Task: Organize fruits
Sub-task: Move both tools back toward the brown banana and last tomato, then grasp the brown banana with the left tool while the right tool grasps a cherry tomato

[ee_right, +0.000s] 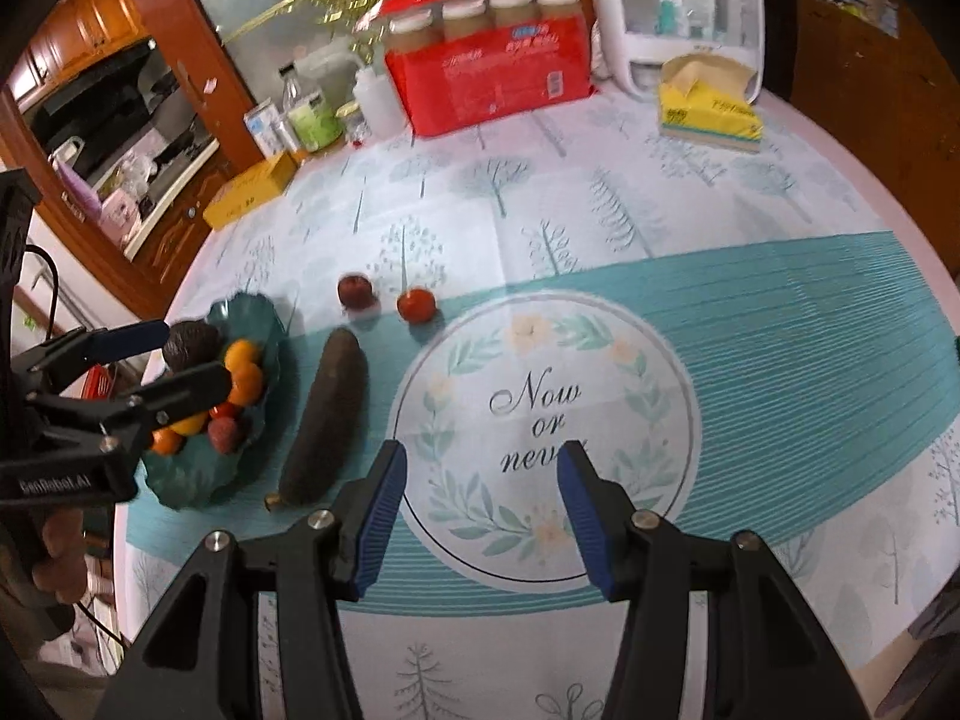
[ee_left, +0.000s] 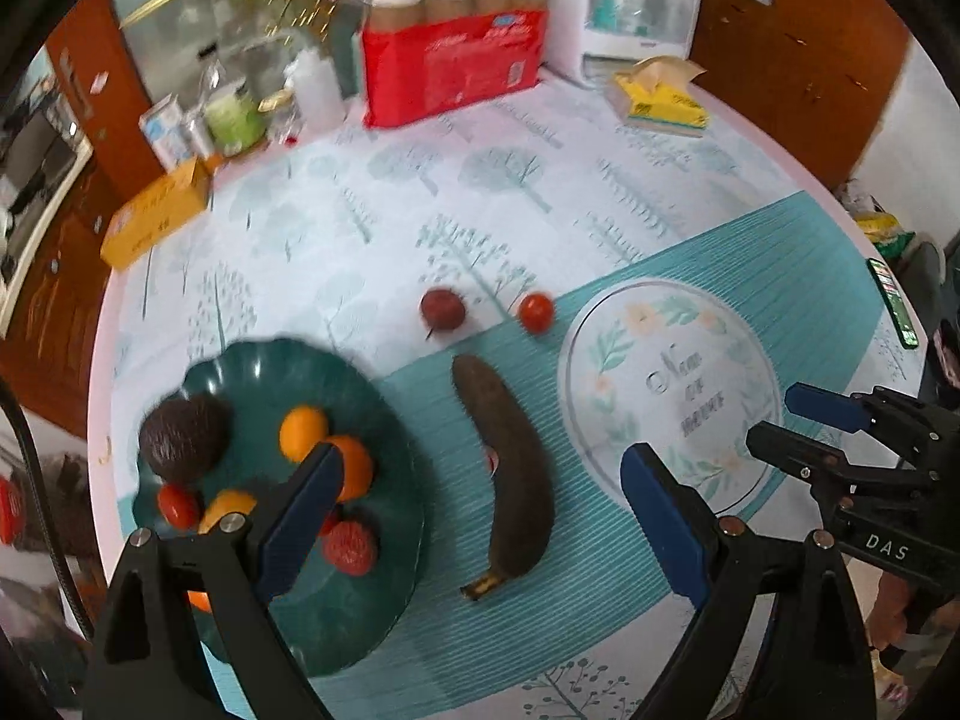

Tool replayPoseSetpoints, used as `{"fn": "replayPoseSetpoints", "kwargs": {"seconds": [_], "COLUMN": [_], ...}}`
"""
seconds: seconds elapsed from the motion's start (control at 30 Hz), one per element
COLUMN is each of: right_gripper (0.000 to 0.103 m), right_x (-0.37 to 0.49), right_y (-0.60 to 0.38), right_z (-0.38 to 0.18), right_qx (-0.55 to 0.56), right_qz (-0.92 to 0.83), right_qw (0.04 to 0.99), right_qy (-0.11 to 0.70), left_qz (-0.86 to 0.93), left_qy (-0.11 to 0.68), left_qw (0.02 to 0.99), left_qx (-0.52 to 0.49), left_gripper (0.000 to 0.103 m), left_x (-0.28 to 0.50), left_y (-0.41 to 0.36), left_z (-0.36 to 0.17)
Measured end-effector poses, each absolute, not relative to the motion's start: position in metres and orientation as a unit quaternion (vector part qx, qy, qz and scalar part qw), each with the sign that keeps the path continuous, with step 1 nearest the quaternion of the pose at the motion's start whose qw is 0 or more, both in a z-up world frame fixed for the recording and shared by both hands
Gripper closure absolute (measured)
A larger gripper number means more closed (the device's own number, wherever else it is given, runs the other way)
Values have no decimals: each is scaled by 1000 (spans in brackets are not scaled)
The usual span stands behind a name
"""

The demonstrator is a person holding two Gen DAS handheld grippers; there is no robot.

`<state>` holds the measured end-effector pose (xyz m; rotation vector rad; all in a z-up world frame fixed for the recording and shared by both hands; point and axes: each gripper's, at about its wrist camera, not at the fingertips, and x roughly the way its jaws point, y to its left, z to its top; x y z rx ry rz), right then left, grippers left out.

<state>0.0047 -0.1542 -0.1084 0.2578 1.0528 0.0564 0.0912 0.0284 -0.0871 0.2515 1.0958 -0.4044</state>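
Left gripper (ee_left: pixel 480 480) spread wide, empty, poised over the dark overripe banana (ee_left: pixel 510 480) on the teal striped band of the tablecloth (ee_left: pixel 750 240). Right gripper (ee_right: pixel 480 510) likewise parted, gripping nothing, above the round printed wreath. Beside the banana, toward the left edge: scalloped dark green plate (ee_left: pixel 360 630) with oranges (ee_left: pixel 305 432), brown avocado (ee_left: pixel 180 438), red lychee (ee_left: pixel 350 547). Loose beyond the banana: dark red plum (ee_left: pixel 442 308), small red tomato (ee_left: pixel 535 312).

Glossy dark-green plastic plate (ee_left: pixel 384 420), light glinting off its scalloped rim. Blackened banana (ee_left: pixel 510 480) looks dull and matt. The counter (ee_right: pixel 660 210) wears a smooth printed cloth. Gripper fingers (ee_right: pixel 381 516): ribbed blue pads on matt black plastic, shiny metal screws.
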Motion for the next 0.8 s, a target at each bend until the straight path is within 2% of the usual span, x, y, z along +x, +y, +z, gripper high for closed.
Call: {"fn": "replayPoseSetpoints", "kwargs": {"seconds": [0.17,0.3,0.47,0.8], "right_gripper": [50,50,50,50], "right_x": [20,38,76,144], "right_y": [-149,-149,-147,-140], "right_z": [-125,-131,-133,-157], "right_qx": [108,95,71,62], "right_qz": [47,61,86,149], "right_qw": [848,846,846,836], "right_qy": [517,521,522,524], "left_qz": [-178,-179,-187,-149], "left_qy": [538,547,558,580], "left_qw": [818,813,804,799], "left_qx": [97,90,83,52], "left_gripper": [17,30,40,41], "left_x": [90,86,85,104], "left_y": [37,31,13,-12], "left_z": [-103,-111,-123,-162]}}
